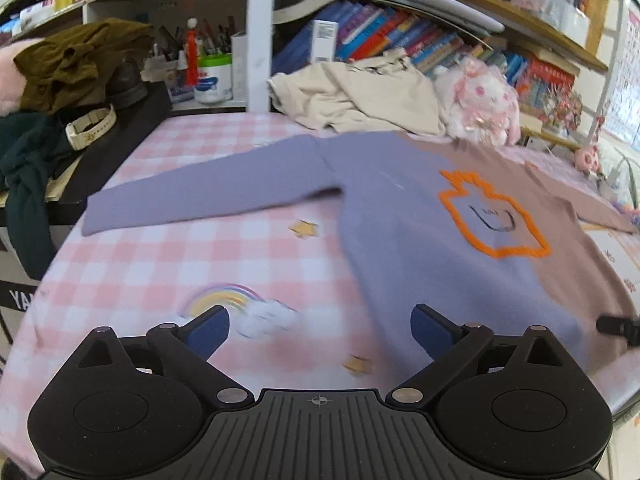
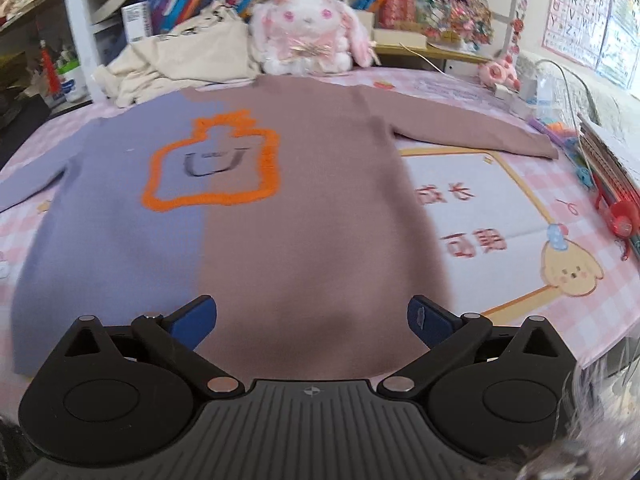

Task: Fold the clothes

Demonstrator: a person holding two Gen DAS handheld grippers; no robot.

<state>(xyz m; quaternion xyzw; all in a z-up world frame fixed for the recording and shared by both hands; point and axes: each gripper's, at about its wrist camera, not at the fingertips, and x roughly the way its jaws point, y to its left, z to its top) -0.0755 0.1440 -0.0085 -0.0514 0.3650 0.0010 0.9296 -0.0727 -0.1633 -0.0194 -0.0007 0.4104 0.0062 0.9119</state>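
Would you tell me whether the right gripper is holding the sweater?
No, the right gripper is wide open above the sweater, which lies flat on the table with nothing pinched.

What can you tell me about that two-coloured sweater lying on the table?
The sweater looks like a soft knit, lavender-blue on one half and dusty mauve on the other, with a fuzzy orange outline on the chest enclosing a dark U-like mark. It lies flat, front up, both long sleeves spread outward, on the pink checked tablecloth. Its neck end nearly meets a plush bunny and cream garment. Neither gripper holds it.
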